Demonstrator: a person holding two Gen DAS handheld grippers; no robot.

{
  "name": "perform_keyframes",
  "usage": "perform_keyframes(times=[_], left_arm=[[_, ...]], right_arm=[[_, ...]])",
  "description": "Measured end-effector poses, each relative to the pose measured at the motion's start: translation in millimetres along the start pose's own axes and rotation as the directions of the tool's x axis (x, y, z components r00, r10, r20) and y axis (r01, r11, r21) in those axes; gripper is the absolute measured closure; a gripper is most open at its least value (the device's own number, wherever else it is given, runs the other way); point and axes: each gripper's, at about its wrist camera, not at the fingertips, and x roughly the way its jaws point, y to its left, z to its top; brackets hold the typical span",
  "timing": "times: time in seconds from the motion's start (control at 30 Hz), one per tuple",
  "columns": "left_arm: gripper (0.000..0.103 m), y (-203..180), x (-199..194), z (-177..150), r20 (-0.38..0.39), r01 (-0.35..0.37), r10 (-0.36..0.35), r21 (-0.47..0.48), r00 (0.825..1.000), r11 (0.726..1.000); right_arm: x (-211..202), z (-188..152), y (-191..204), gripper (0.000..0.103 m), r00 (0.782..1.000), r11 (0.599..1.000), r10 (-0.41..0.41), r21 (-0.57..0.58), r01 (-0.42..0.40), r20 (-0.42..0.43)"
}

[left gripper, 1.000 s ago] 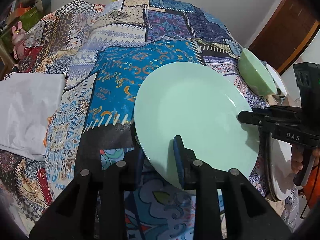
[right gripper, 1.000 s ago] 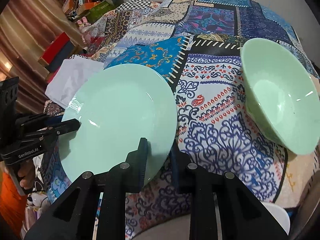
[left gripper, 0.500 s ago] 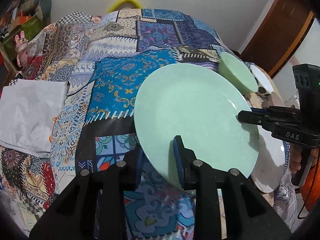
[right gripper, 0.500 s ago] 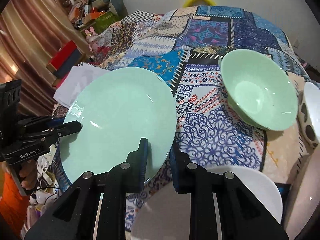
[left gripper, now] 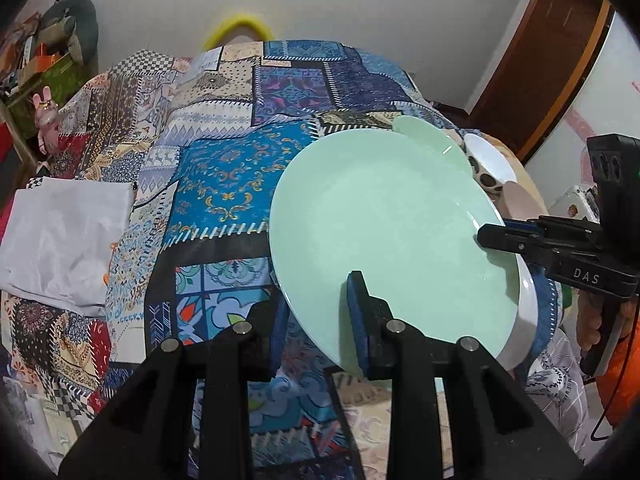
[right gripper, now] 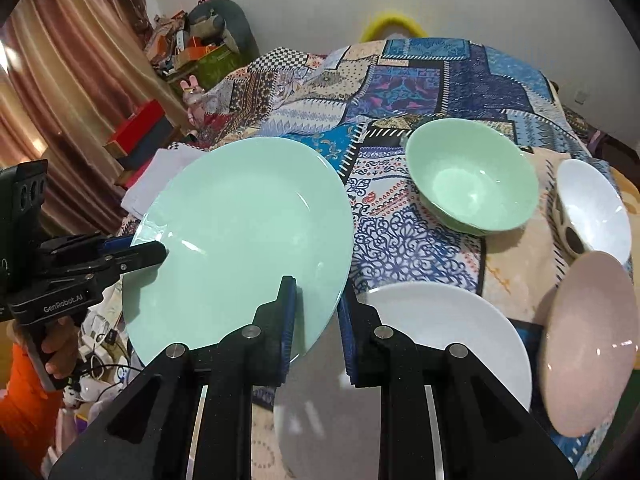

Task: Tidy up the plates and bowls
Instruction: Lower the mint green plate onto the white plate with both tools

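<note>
holding the green plate (right gripper: 240, 240) aloft, both tongs (left gripper: 316, 316) (right gripper: 316, 320) clenched on its rim, unplaced; white plate (right gripper: 440, 328), green bowl (right gripper: 472, 176) and other dishes remain unstacked.

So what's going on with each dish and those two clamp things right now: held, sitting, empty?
Green plate: lifted off the table, tilted, empty, gripped at opposite rims.
Left gripper: shut on the green plate's edge.
Right gripper: shut on the green plate's edge.
Green bowl: upright on the cloth, empty.
White plate: flat on the table, empty.
White bowl: tilted, empty.
Pink plate: tilted, empty.
</note>
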Motion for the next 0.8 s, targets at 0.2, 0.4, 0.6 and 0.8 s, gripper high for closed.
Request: perform_keyframes(times=[0.2, 0.4, 0.6, 0.8], left_arm=[[0.074, -18.9, -7.3, -4.4, 0.003, 0.010, -0.010, 0.007, 1.000, 1.000], [0.074, -43.1, -12.0, -8.1, 0.005, 0.019, -0.020, 0.038, 1.000, 0.999], [0.074, -65.3, -11.0, -10.8, -0.003, 0.035, -0.035, 0.066, 0.999, 0.997], [0.074, -85.3, -4.8, -12.8, -0.021, 0.053, -0.051, 0.091, 0.998, 0.994]], right_arm=[[-17.0, -10.6, -6.3, 0.084, 1.000, 1.000, -0.010, 0.001, 0.010, 0.016], [-35.5, -23.4, -18.9, 0.084, 0.999, 1.000, -0.021, 0.022, 0.020, 0.033], [-50.3, -36.0, -29.9, 0.084, 0.998, 0.998, -0.037, 0.046, 0.035, 0.045], [-60.3, -48.2, -42.5, 0.084, 0.997, 0.996, -0.052, 0.077, 0.048, 0.051]])
